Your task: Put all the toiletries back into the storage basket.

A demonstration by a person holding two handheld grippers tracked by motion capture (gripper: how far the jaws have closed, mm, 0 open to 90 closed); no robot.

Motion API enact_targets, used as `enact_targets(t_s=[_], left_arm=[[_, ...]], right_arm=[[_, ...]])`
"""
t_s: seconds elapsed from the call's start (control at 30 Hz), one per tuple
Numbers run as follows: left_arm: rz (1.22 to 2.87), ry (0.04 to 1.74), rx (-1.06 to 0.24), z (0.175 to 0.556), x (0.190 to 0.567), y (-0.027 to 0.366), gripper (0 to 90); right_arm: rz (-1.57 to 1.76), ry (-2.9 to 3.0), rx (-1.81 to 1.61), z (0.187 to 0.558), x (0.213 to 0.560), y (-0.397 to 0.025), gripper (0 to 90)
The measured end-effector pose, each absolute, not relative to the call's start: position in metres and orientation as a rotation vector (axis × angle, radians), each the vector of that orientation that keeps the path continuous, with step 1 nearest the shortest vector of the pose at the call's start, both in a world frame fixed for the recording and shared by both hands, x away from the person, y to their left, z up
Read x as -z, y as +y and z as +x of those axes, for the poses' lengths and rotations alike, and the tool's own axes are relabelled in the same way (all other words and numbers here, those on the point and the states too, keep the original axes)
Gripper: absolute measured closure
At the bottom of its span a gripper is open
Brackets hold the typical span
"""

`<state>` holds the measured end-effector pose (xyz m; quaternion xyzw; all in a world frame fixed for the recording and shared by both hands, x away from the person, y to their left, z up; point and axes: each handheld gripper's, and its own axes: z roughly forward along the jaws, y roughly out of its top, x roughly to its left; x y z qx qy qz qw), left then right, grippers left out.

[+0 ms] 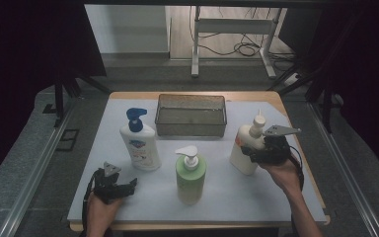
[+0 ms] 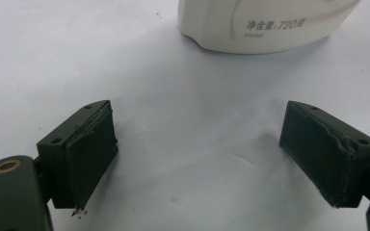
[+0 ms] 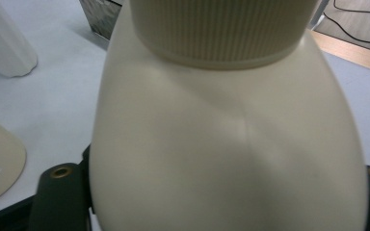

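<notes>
While gripped: cream bottle [image 1: 245, 148] upright.

3 bottles stand on the bench [image 1: 227, 197]: blue-pump bottle [image 1: 139, 143] at L, green pump bottle [image 1: 191, 174] mid-front, cream bottle [image 1: 246, 144] at R. R hand-held gripper [image 1: 257, 150] clasps the cream bottle. L hand-held gripper [image 1: 123, 186] low near front edge. Mesh basket [image 1: 191, 115] sits behind.
</notes>
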<state>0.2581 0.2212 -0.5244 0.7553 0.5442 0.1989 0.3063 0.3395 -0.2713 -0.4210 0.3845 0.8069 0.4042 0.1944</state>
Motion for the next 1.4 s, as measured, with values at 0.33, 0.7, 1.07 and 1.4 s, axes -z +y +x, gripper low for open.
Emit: enact_targets(t_s=[0.33, 0.7, 1.07, 1.4], left_arm=[[2.002, 1.437, -0.528, 0.258, 0.524, 0.221, 12.1], [2.001, 1.436, -0.528, 0.258, 0.524, 0.221, 12.1], [1.998, 1.44, -0.527, 0.258, 0.524, 0.221, 12.1], [2.001, 1.436, -0.528, 0.258, 0.524, 0.221, 12.1]], right_arm=[[1.08, 2.272, -1.119, 0.336, 0.417, -0.271, 38.1], [1.116, 2.24, -1.143, 0.335, 0.416, -0.271, 39.1], [1.087, 2.252, -1.162, 0.334, 0.4, -0.267, 39.3], [1.046, 2.256, -1.183, 0.335, 0.383, -0.257, 39.4]])
